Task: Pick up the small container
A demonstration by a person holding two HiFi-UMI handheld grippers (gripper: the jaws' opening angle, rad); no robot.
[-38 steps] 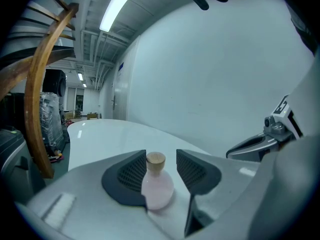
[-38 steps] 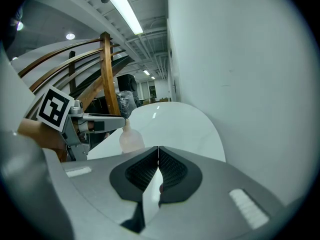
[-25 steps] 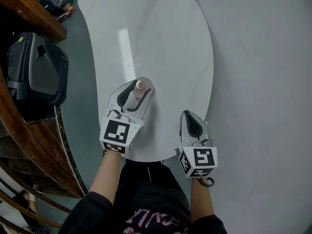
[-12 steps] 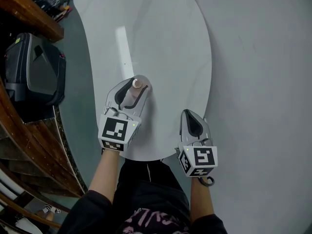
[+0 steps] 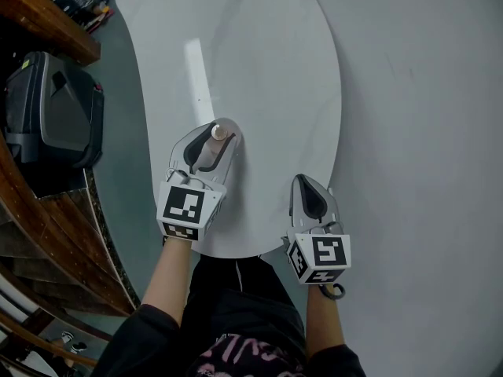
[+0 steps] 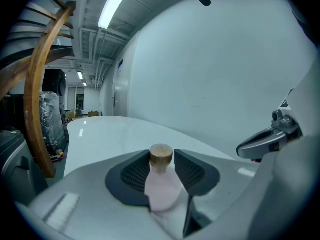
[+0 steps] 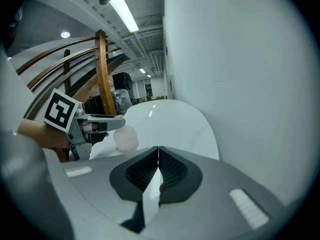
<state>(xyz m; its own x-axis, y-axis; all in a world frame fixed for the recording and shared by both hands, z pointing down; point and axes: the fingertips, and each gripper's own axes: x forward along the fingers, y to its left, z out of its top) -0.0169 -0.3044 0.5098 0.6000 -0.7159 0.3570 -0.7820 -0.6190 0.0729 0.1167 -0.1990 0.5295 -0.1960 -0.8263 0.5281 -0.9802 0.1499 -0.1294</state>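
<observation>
The small container (image 6: 161,184) is a pale pink bottle with a round wooden cap (image 6: 161,155). My left gripper (image 6: 162,176) is shut on it, the dark ribbed pads pressing both sides of its body. From the head view the small container (image 5: 217,137) shows between the left gripper's (image 5: 214,141) jaws over the white table (image 5: 259,77), near its left side. My right gripper (image 5: 306,197) rests at the table's near right edge with its jaws together and nothing between them. In the right gripper view the pink container (image 7: 125,137) hangs in the left gripper (image 7: 107,125).
A black and grey case (image 5: 55,120) stands on the floor left of the table. Curved wooden rails (image 5: 47,234) run along the left side. A pale grey wall or floor (image 5: 424,132) lies to the right of the table.
My left gripper, holding the container, has drifted slightly left and farther up the table. The right gripper has stayed put.
</observation>
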